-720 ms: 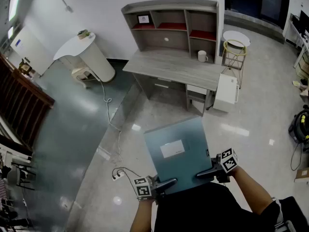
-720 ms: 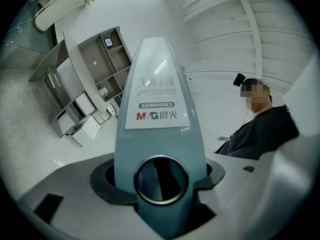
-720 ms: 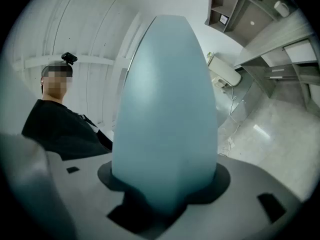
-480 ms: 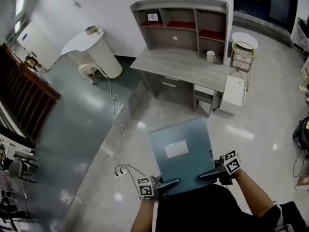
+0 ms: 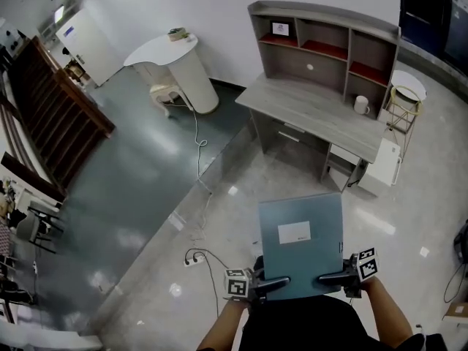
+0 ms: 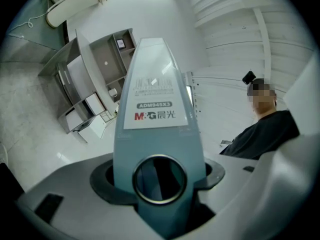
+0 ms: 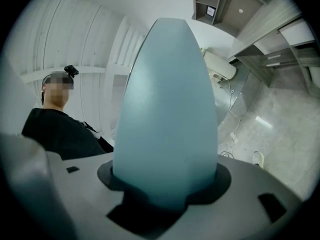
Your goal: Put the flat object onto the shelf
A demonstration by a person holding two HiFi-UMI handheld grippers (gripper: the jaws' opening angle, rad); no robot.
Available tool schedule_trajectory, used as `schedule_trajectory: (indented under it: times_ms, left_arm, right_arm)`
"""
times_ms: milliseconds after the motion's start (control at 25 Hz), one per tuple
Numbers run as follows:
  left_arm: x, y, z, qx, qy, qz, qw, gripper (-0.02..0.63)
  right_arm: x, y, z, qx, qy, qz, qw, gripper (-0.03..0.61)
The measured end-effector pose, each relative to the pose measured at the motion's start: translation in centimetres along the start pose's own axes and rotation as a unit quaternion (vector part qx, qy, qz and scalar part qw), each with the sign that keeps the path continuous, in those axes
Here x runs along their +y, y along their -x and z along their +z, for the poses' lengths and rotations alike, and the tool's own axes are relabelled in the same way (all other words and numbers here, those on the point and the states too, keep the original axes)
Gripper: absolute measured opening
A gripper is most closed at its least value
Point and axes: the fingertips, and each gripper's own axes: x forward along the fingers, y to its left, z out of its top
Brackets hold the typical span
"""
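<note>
A person stands on a polished floor, well short of the bench, carrying a blue file folder level between two hand-held grippers. At the left, a white cable trails across the floor to a power strip lying just left of the person's feet. The left gripper has its jaws clamped on the folder's near left corner. Its own view shows the labelled spine and finger ring wedged between them. The right gripper has its jaws clamped on the near right corner, where the plain blue edge fills the gap. The folder juts forward from both grips, unsupported along its far edge. Beyond it, to the upper right, the shelf rises from the bench's back edge, its compartments lined in red. A white mug sits in the lower compartment at the right end.

The walk to the shelf is the step in hand, and the task looks barely begun. Held only at its near corners, the folder could sag or swivel out of the jaws if one hand leads the other. The cable is a likely trip hazard on a path drifting left. At the shelf, the compartments look narrow for the folder's width, so it may catch a divider or knock the mug.
</note>
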Motion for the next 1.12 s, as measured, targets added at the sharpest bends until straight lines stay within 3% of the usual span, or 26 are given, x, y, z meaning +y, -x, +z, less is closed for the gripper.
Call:
schedule_trajectory:
  times_ms: [320, 640, 1120]
  left_arm:
    - [4.3, 4.3, 9.3, 0.012, 0.001, -0.013, 0.9998, 0.295]
    - [11.0, 10.1, 21.0, 0.016, 0.001, -0.012, 0.9998, 0.295]
    - [15.3, 17.6, 34.2, 0.019, 0.007, -0.027, 0.9994, 0.295]
  right_arm:
    - [-4.4, -5.8, 8.1, -0.018, -0.007, -0.022, 1.0, 0.275]
    - [-10.9, -13.5, 18.2, -0.03, -0.015, -0.032, 0.999, 0.275]
    - [-14.9, -23.2, 29.6, -0.048, -0.019, -0.064, 0.997, 0.278]
